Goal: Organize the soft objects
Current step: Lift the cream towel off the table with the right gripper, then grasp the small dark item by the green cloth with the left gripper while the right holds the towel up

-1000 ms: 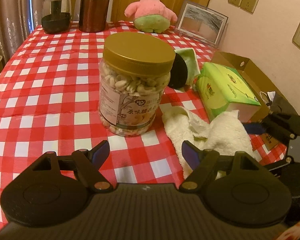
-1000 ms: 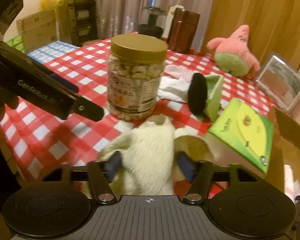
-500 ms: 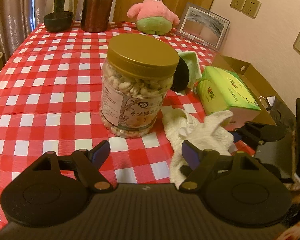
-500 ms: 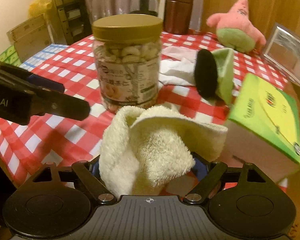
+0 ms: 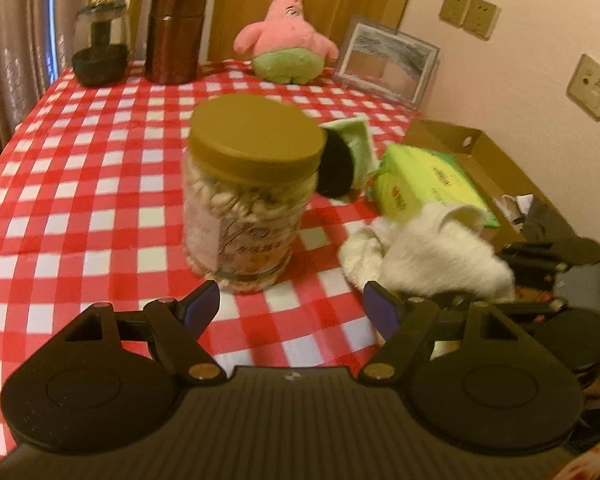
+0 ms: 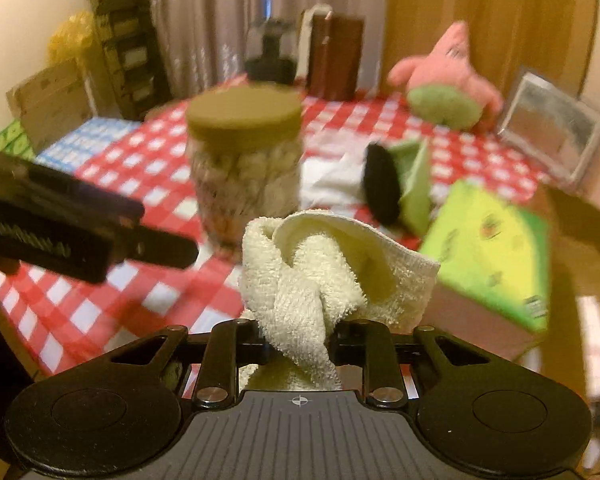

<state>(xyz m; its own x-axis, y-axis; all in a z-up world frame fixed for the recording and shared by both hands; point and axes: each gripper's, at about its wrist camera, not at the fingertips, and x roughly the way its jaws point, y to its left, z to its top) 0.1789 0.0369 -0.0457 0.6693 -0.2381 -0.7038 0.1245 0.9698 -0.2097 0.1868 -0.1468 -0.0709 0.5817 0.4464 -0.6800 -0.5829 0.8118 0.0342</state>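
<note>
Right gripper (image 6: 298, 344) jaws now squeezing white towel (image 6: 320, 272), lifting it off checkered table (image 5: 80, 184), beside nut jar (image 5: 246, 196). Left gripper (image 5: 292, 306) jaws staying wide, holding nothing. Towel getting carried, likely somewhere tidier.

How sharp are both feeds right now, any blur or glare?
Left wrist view: jar and towel slightly smeared, warm dim light, no glare. Right wrist view: background heavily blurred, but the towel in the right gripper stays crisp.

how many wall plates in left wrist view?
3: a pair of wall plates side by side upper right, and a single plate lower at the right edge. More may sit outside the frame.
</note>
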